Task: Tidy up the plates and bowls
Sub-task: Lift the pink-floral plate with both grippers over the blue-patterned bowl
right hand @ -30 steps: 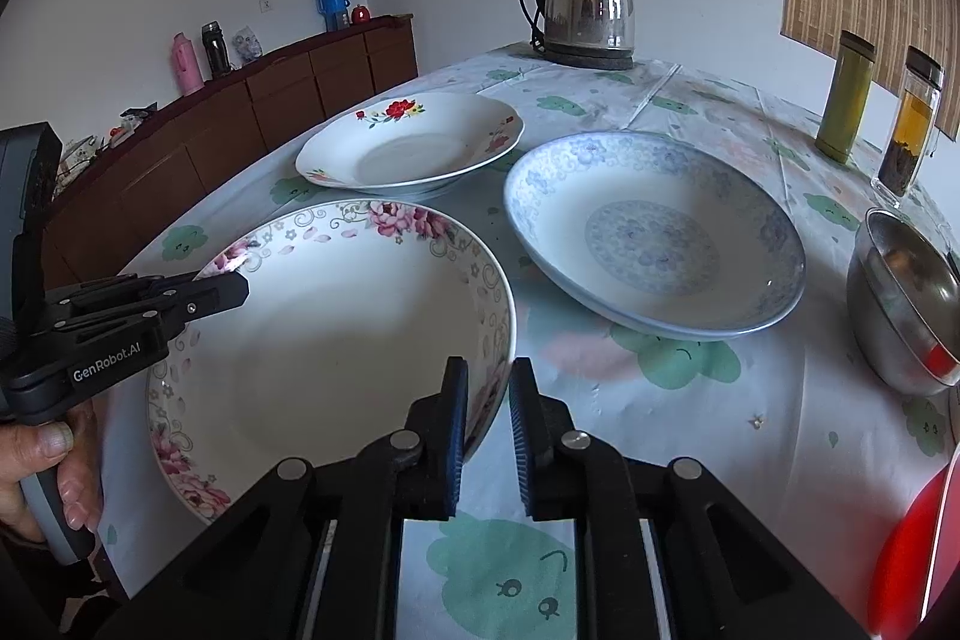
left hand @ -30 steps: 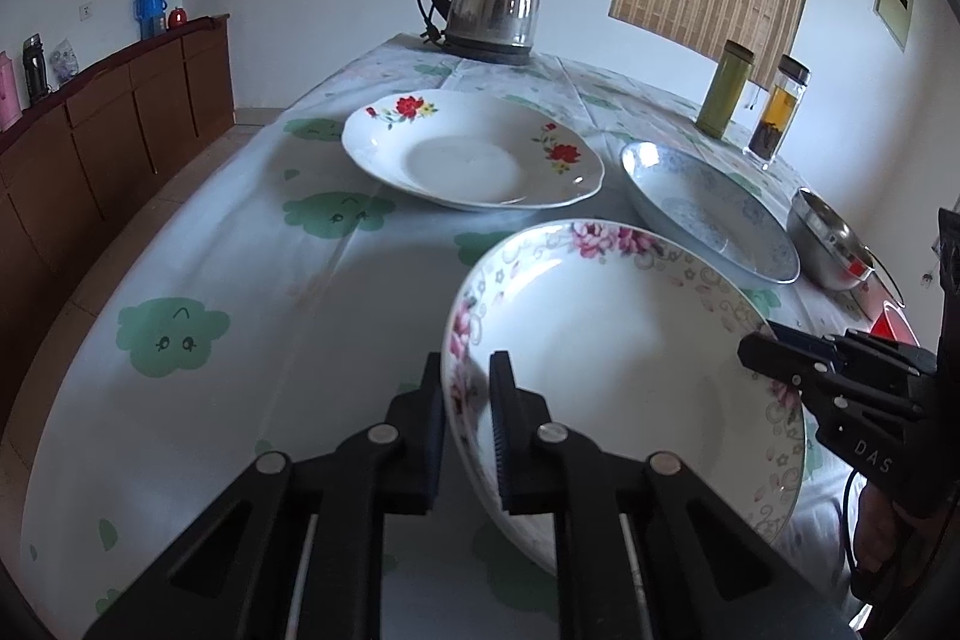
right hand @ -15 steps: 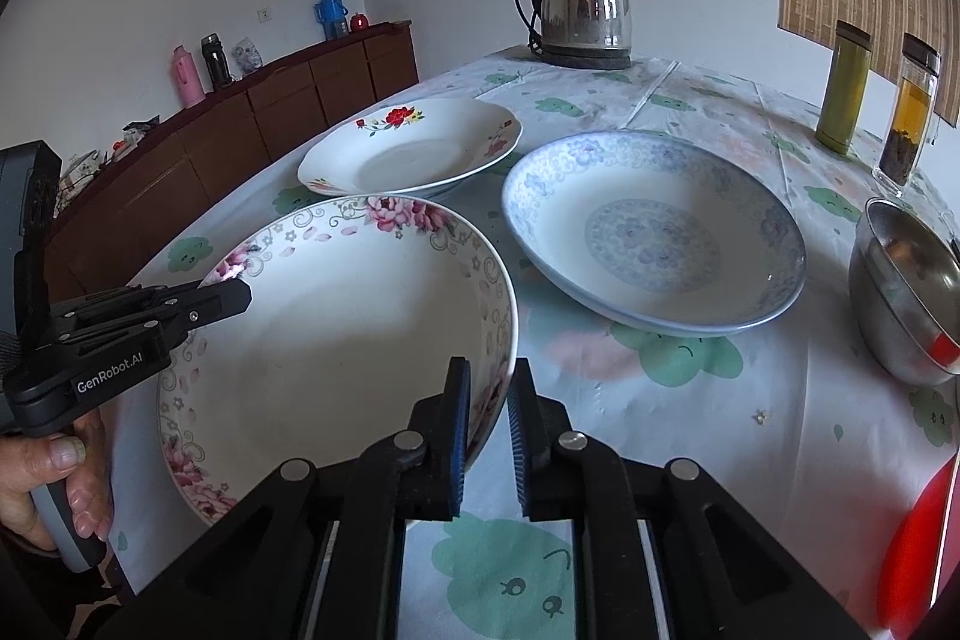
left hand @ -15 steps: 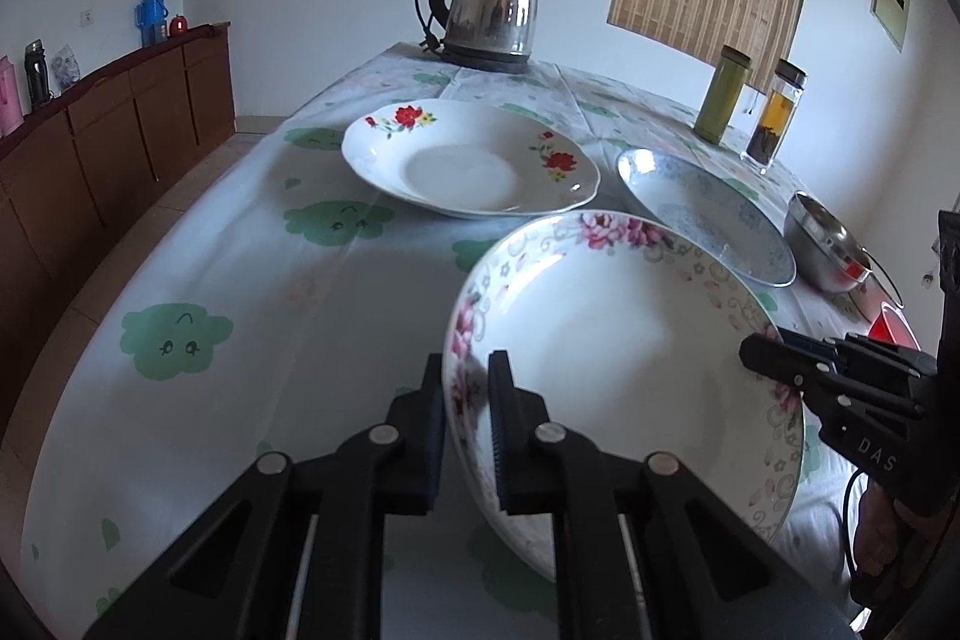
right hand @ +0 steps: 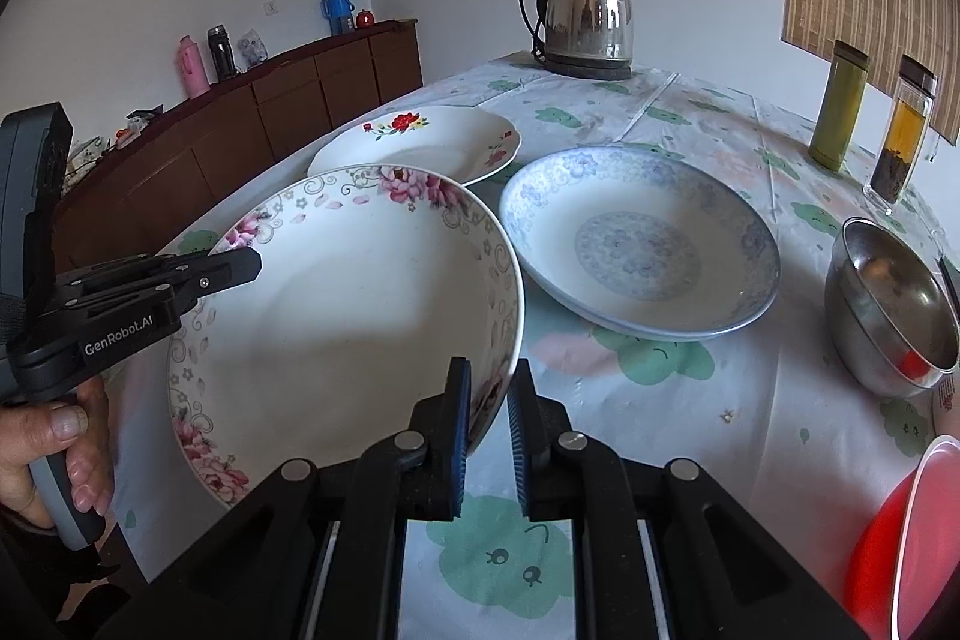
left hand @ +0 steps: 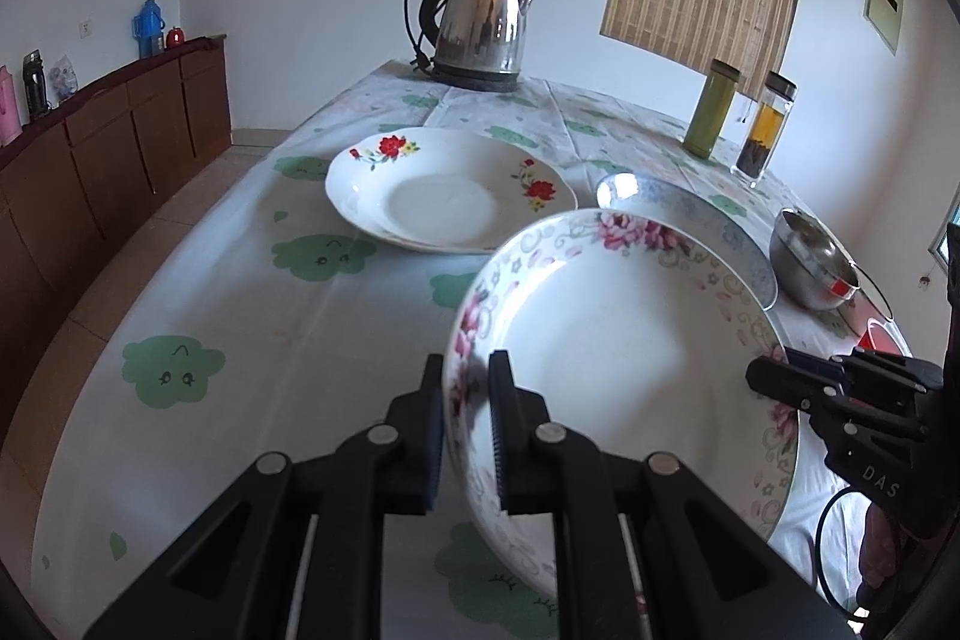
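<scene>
- Pink-flowered plate (left hand: 624, 358): my left gripper (left hand: 467, 400) and right gripper (right hand: 487, 400) pinch opposite rims
- Blue plate (right hand: 642, 244) just beside; red-flowered plate (left hand: 450, 196) beyond, toward the table's kettle end

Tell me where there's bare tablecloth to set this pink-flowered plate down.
Bare cloth lies left of the red-flowered plate toward the table edge, and near the kettle. Crowded on the right: blue plate, steel bowl, two bottles.

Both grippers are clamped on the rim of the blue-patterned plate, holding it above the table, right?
Not quite. Both grippers, left and right, are clamped on the pink-flowered plate. The right wrist view shows the blue-patterned plate resting on the table, untouched.
</scene>
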The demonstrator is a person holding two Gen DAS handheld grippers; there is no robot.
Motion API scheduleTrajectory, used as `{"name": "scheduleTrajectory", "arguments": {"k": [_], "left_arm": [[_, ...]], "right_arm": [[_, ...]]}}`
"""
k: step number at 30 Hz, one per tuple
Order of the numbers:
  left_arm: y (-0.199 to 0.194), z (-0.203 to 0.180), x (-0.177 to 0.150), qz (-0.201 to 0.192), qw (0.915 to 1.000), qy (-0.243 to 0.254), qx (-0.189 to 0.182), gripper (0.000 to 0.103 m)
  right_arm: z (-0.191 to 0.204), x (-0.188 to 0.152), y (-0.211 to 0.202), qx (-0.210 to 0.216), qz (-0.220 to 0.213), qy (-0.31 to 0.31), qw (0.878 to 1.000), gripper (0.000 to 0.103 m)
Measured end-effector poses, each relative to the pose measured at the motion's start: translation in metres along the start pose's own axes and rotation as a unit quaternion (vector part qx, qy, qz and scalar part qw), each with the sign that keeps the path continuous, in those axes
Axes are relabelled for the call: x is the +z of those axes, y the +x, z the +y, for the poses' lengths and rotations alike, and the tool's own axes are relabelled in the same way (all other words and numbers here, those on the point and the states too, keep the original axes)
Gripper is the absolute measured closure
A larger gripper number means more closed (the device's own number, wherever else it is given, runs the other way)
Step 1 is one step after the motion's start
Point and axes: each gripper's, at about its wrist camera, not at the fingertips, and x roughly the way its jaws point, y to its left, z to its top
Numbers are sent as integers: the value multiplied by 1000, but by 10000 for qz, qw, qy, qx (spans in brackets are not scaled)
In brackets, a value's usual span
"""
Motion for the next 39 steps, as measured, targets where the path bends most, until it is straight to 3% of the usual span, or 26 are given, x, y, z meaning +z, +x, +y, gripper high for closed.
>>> {"name": "scheduleTrajectory", "arguments": {"k": [18, 39], "left_arm": [[9, -40, 47, -290, 9982, 514, -81, 93], [30, -81, 80, -419, 9957, 810, -186, 93]], "right_arm": [[-38, 21, -18, -233, -523, 420, 9975, 90], [-84, 35, -16, -680, -815, 832, 9909, 90]]}}
